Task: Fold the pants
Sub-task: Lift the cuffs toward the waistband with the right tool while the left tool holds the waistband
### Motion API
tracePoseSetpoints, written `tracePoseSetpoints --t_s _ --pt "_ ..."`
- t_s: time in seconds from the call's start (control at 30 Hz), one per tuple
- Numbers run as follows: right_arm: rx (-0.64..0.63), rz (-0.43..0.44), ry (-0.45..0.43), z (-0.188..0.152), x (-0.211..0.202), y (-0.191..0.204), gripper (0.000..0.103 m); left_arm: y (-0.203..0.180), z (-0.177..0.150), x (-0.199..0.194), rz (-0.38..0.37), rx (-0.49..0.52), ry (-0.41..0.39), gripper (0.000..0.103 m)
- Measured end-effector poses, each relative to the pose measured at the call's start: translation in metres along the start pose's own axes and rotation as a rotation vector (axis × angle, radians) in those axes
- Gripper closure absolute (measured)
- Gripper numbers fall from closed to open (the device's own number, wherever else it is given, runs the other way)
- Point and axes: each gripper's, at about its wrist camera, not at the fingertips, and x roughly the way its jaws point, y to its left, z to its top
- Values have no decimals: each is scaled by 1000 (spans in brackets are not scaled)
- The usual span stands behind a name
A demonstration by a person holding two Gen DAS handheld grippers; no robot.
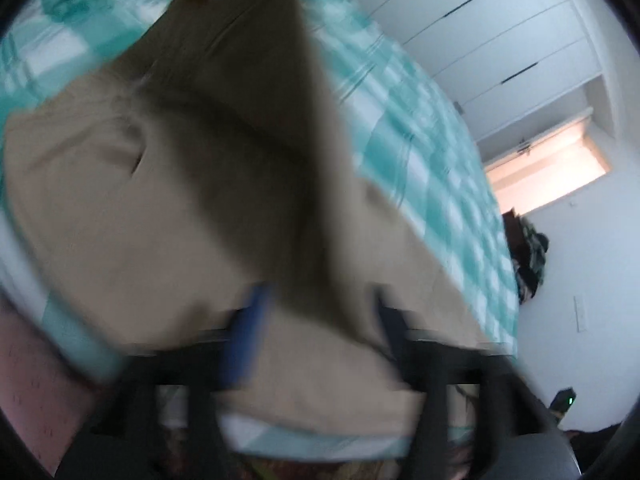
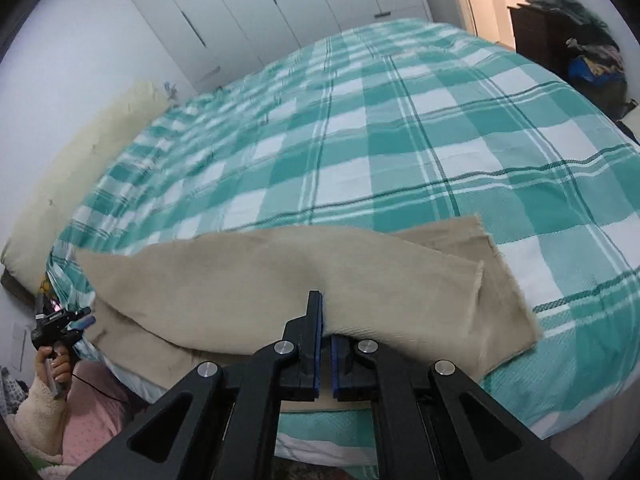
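A bed [image 2: 400,128] dressed in a teal-and-white plaid bedspread [image 2: 420,148] is filling the room, with white wardrobe doors [image 2: 248,12] behind it and a cream pillow [image 2: 84,152] lying along its far-left edge. Across the near edge of the bed, beige pants [image 2: 304,276] are lying lengthwise, the leg hems [image 2: 488,256] trailing to the right and one layer doubled over another. The right hand-held gripper [image 2: 326,320] is pinching the fabric along the near edge, its blue-padded jaws nearly closed on the cloth, apparently to lift that edge for a fold. At the far left of the right wrist view, the left hand-held gripper [image 2: 74,320] is being held beside the other end of the pants. In its own blurred view the pants [image 1: 168,200] are rising between the fingers [image 1: 248,332], which are standing apart; whether they are gripping any cloth cannot be told. Judging by the layers, folding looks under way, not finished.
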Motion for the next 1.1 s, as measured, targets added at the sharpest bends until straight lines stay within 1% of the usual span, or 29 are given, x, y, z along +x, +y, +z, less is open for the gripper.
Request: tracePoseSetpoints --t_s 0.03,0.07,0.13,0.17,0.2,0.23,0.27,0.3,0.33,0.4,0.43,0.5,0.57,0.63,0.7,0.77,0.8,0.83,0.87,0.9,0.93,0.97,1.03,1.1 --pt "-4 7 -19 -1 -5 2 100 -7 10 -1 -30 17 -24 13" --pt "-14 11 -36 -1 -12 2 100 -12 17 1 -52 25 -29 12" --pt "-31 13 -52 2 -17 8 100 -16 35 13 -87 12 -7 12" --pt "-32 12 -55 4 -18 12 100 -16 41 18 -66 1 2 12" --pt "-29 12 -60 6 -18 13 100 -15 45 20 -11 -8 0 12" --pt "-25 12 -67 10 -20 17 100 -11 44 17 18 -20 -10 12" --pt "-20 15 -71 11 -22 18 100 -6 40 12 21 -41 -16 12" --pt "-1 26 -77 12 -24 18 100 1 35 7 7 -65 -11 12" --pt "10 33 -81 12 -24 19 100 8 29 4 5 -80 0 12" --pt "27 71 -103 18 -30 23 100 18 19 -4 25 -96 30 12" --pt "24 82 -111 21 -32 26 100 24 11 -12 22 -100 40 12" --pt "2 95 -125 30 -36 36 100 30 -6 -16 -21 -128 54 12" --pt "-14 105 -134 38 -38 43 100 25 -11 0 -27 -121 89 12" --pt "-30 110 -143 45 -39 49 100 19 -11 16 2 -101 95 12" --pt "-43 112 -153 50 -42 53 100 14 -5 31 23 -90 67 12" --pt "-44 120 -166 52 -47 55 100 14 4 44 46 -116 32 12" --pt "-44 125 -174 53 -51 56 100 16 9 50 46 -142 15 16" --pt "-44 126 -175 53 -52 55 100 18 13 54 40 -166 5 51" --pt "-47 120 -173 54 -54 55 100 20 19 58 35 -198 10 83" --pt "-53 105 -163 56 -53 54 100 25 26 58 20 -254 26 100" --pt "-57 96 -155 59 -51 52 100 27 33 52 -12 -294 16 101" --pt "-61 84 -144 64 -48 50 100 24 40 44 -22 -288 1 101" --pt "-64 60 -145 78 -44 45 100 7 59 13 -56 -218 -45 101" --pt "-79 50 -170 95 -47 45 100 -5 76 -22 -91 -178 -75 101"
